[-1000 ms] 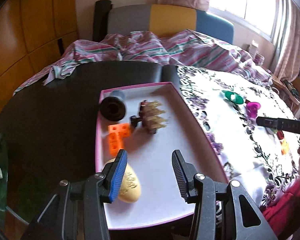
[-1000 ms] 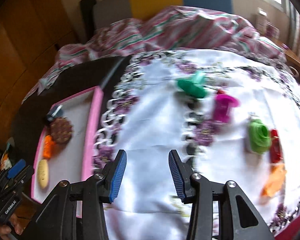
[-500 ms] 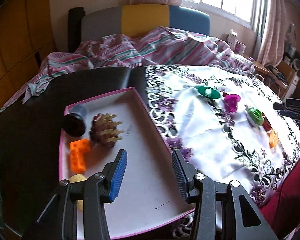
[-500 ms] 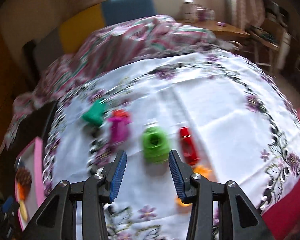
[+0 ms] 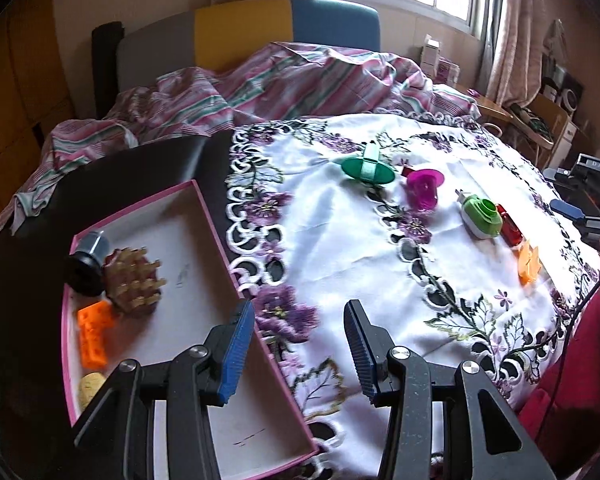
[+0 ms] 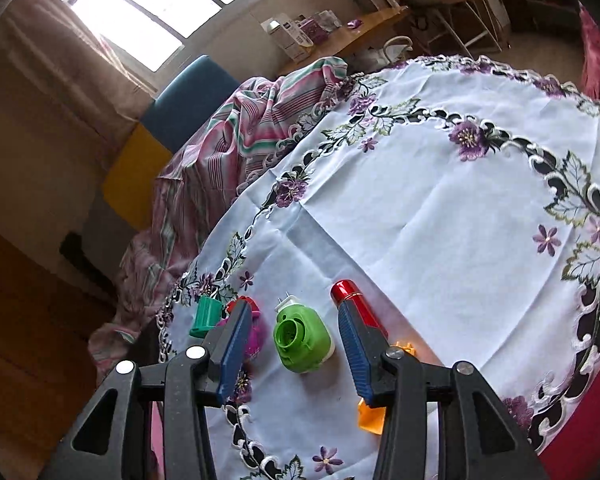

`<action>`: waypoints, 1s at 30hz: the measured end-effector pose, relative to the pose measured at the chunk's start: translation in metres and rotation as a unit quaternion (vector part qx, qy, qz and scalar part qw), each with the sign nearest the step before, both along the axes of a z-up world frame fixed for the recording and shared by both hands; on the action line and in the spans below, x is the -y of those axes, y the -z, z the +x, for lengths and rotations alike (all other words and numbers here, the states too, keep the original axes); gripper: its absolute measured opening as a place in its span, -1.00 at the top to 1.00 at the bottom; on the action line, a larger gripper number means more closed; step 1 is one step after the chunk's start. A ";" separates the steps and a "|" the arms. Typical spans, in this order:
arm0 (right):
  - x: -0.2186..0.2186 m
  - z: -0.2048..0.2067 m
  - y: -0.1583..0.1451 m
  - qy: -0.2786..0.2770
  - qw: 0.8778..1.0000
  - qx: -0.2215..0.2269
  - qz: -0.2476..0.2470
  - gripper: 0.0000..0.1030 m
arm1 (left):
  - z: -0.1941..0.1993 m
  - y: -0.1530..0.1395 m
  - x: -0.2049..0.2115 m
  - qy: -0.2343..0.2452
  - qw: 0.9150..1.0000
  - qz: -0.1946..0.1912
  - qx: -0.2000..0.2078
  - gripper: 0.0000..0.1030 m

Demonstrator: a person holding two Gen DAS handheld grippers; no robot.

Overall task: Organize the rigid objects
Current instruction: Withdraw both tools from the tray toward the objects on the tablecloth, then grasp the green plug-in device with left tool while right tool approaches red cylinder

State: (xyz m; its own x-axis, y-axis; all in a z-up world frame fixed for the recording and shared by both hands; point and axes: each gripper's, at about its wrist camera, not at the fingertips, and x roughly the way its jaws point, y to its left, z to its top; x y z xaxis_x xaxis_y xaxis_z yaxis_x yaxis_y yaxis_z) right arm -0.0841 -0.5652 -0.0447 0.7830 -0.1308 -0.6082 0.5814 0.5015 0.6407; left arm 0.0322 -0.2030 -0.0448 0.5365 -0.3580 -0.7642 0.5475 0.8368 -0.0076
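Left wrist: your left gripper [image 5: 298, 344] hangs over the tray [image 5: 204, 216] edge, jaws apart, holding nothing.
Tray: black cap, brown studded piece, orange block [image 5: 94, 334] and yellow piece already inside.
Cloth: teal piece, magenta cup, green plug [image 5: 482, 216], red tube and orange clip lie loose, right of the tray.
Right wrist: your right gripper [image 6: 290, 348] is spread and empty, plug [image 6: 303, 338] framed between the fingers, just ahead.
Axis: plug prongs point away from you.
Nearer: right hand, by far.
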 end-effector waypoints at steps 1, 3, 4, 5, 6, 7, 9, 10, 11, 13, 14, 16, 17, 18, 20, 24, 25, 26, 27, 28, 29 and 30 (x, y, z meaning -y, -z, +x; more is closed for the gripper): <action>0.001 -0.001 0.001 0.001 1.000 0.003 0.008 0.12 | 0.000 0.001 0.004 0.003 1.000 0.001 -0.001 0.08; 0.002 -0.003 0.003 0.007 1.000 0.007 0.016 0.12 | -0.001 0.002 0.009 0.008 1.000 0.002 -0.002 0.08; 0.004 -0.003 0.003 0.007 1.000 0.009 0.017 0.12 | -0.002 0.003 0.013 0.011 1.000 0.004 -0.002 0.08; 0.004 -0.003 0.004 0.008 1.000 0.010 0.018 0.12 | -0.001 0.003 0.015 0.013 1.000 0.005 -0.003 0.08; 0.004 -0.003 0.004 0.009 1.000 0.011 0.018 0.12 | -0.001 0.004 0.017 0.016 1.000 0.006 -0.004 0.08; 0.004 -0.003 0.003 0.010 1.000 0.012 0.018 0.12 | -0.001 0.005 0.021 0.018 1.000 0.007 -0.005 0.08; 0.004 -0.004 0.003 0.010 1.000 0.015 0.019 0.11 | -0.001 0.006 0.029 0.023 1.000 0.009 -0.009 0.08; 0.005 -0.005 0.004 0.012 1.000 0.017 0.021 0.12 | 0.000 0.007 0.031 0.025 1.000 0.010 -0.010 0.08; 0.005 -0.007 0.004 0.016 0.999 0.020 0.023 0.12 | 0.000 0.008 0.035 0.028 0.999 0.010 -0.013 0.08; 0.007 -0.011 0.004 0.026 0.999 0.026 0.026 0.11 | 0.001 0.009 0.042 0.036 0.999 0.007 -0.020 0.08; 0.009 -0.013 0.004 0.031 0.999 0.030 0.028 0.12 | 0.001 0.010 0.049 0.042 0.999 0.007 -0.024 0.08; 0.011 -0.016 0.005 0.039 0.998 0.036 0.033 0.12 | 0.000 0.011 0.059 0.053 0.998 0.007 -0.027 0.08; 0.012 -0.018 0.005 0.045 0.998 0.040 0.036 0.12 | 0.000 0.011 0.065 0.059 0.998 0.006 -0.030 0.08; 0.012 -0.020 0.006 0.049 0.997 0.044 0.038 0.12 | 0.000 0.012 0.069 0.064 0.997 0.005 -0.033 0.08; 0.014 -0.022 0.006 0.055 0.996 0.051 0.044 0.11 | 0.000 0.014 0.084 0.079 0.996 0.002 -0.046 0.08; 0.014 -0.021 0.008 0.051 0.996 0.056 0.052 0.06 | 0.002 0.018 0.111 0.100 0.993 0.000 -0.063 0.08; 0.014 -0.020 0.007 0.047 0.996 0.055 0.052 0.06 | 0.002 0.018 0.118 0.105 0.992 -0.002 -0.068 0.07; 0.013 -0.019 0.007 0.045 0.996 0.054 0.051 0.06 | 0.003 0.018 0.127 0.113 0.991 -0.006 -0.077 0.03; 0.013 -0.018 0.007 0.042 0.997 0.052 0.049 0.06 | 0.005 0.019 0.136 0.118 0.989 -0.010 -0.086 -0.04; 0.013 -0.018 0.006 0.040 0.997 0.053 0.049 0.06 | 0.007 0.019 0.142 0.118 0.989 -0.012 -0.089 -0.22; 0.013 -0.017 0.007 0.039 0.997 0.054 0.049 0.06 | 0.008 0.018 0.151 0.119 0.989 -0.017 -0.090 -0.34; 0.013 -0.018 0.007 0.039 0.996 0.056 0.051 0.06 | 0.010 0.018 0.159 0.120 0.988 -0.021 -0.091 -0.36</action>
